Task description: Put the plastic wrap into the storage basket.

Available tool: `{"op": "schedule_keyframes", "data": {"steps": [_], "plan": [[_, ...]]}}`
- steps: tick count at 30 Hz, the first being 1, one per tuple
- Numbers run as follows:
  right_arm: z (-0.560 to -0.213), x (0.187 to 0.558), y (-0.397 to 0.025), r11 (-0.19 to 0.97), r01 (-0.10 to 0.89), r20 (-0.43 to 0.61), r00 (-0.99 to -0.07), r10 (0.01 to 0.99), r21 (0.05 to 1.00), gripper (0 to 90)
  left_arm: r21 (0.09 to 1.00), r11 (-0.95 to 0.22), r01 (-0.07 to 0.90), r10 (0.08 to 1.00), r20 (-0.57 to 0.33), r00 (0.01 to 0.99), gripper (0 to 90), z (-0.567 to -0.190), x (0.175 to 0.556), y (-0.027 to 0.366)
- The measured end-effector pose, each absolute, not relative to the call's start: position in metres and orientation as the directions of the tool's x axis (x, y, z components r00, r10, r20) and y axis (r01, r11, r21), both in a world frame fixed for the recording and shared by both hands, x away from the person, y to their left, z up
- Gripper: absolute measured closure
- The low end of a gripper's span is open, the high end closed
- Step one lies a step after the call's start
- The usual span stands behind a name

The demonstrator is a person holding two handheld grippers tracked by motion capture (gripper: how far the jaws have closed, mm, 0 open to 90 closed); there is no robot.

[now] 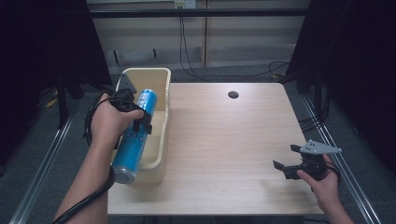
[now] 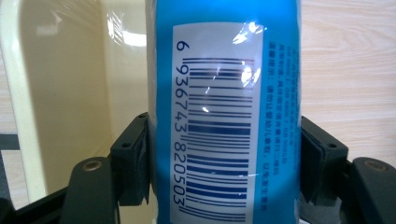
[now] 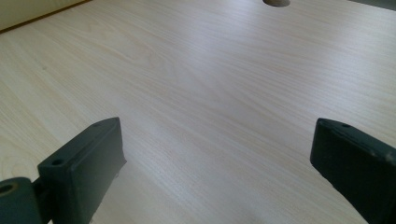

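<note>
One blue can [image 1: 135,135] is pinched in your left tongs [image 1: 140,117], tilted over the cream bin [image 1: 161,88] at frame left. Your right tongs [image 1: 286,163] sit spread, empty, above the worktop [image 1: 224,140] at lower right. Judging by this, the can isn't set down yet.

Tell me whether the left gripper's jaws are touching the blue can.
Touching. In the left gripper view, both black jaws of the left gripper press against opposite sides of the blue can, with no gap visible on either side.

My black left gripper [image 1: 135,112] clamps a bright blue can [image 1: 135,135] with a white barcode panel [image 2: 215,126] striped dark blue; behind the can, a cream bin [image 1: 159,116]; right of it, pale woodgrain table [image 1: 224,149].
</note>
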State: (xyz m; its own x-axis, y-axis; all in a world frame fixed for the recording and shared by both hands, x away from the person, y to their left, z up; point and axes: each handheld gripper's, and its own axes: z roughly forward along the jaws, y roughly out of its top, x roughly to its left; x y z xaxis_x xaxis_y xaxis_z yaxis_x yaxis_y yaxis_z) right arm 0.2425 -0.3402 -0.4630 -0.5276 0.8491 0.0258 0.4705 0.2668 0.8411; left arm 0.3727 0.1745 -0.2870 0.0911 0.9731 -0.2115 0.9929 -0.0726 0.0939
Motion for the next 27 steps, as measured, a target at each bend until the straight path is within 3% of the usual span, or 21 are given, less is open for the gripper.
{"op": "schedule_keyframes", "data": {"steps": [27], "plan": [[-0.467, 0.244, -0.338, 0.278, 0.476, 0.019, -0.529, 0.848, 0.834, 2.7, 0.051, -0.102, 0.993, 0.977, -0.182, 0.11, 32.2, -0.323, 0.379, 0.175]]}}
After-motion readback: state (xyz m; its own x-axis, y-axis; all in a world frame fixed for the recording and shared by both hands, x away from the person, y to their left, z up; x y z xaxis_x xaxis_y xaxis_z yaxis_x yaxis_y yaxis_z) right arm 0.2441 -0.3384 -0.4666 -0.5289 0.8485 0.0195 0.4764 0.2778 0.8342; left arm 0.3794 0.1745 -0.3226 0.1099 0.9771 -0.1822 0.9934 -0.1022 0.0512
